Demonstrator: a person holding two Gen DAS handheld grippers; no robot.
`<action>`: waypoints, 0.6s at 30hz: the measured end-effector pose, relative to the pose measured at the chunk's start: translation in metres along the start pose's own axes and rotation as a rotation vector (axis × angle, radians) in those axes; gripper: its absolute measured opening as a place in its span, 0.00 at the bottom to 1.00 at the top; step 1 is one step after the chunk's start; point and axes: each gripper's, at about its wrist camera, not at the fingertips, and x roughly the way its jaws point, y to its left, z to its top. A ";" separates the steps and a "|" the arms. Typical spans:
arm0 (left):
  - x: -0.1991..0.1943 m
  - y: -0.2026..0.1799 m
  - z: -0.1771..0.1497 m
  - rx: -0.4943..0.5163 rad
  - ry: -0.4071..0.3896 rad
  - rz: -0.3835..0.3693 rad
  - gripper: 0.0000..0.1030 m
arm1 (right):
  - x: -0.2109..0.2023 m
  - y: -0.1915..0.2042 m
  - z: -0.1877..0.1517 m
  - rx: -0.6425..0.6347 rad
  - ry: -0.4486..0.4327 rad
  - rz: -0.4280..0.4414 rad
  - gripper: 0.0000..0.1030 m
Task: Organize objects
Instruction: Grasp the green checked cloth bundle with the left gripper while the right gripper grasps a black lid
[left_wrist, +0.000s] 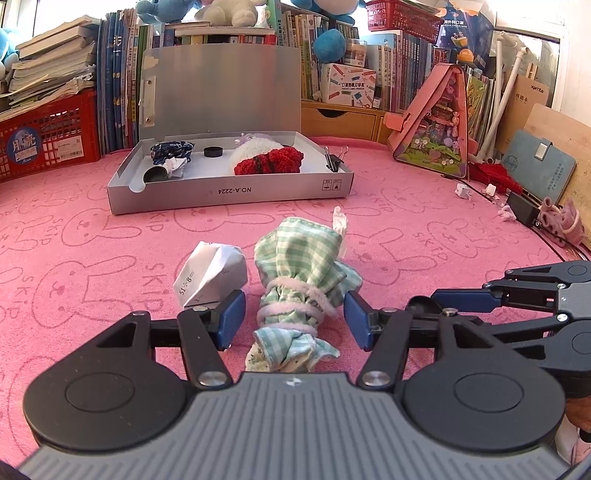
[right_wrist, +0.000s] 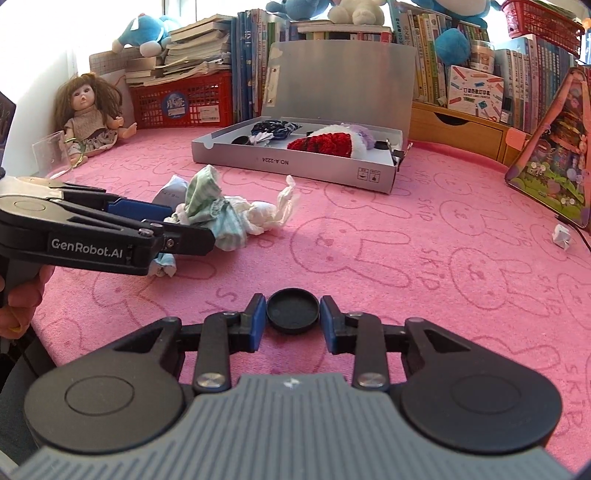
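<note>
A pink cloth (left_wrist: 92, 221) with bunny drawings is covering the table. A grey box (left_wrist: 229, 190) is sitting open on it near the books. A green checked bundle (left_wrist: 299, 273) is lying in the middle, with a paper ball (left_wrist: 210, 273) just beside it. A black cap (right_wrist: 292, 310) is resting on the cloth too. A doll (right_wrist: 90, 118) is sitting far off in the corner. A small paper scrap (right_wrist: 562, 236) is lying well apart on the other side.
</note>
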 end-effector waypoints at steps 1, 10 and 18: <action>0.001 0.000 0.000 -0.001 0.001 0.001 0.63 | 0.001 -0.002 0.001 0.013 -0.001 -0.013 0.36; 0.012 -0.004 -0.002 -0.016 0.015 0.015 0.64 | 0.010 -0.008 0.008 0.081 -0.012 -0.092 0.36; 0.017 -0.005 -0.004 -0.029 0.023 0.014 0.64 | 0.013 -0.007 0.010 0.087 -0.014 -0.097 0.36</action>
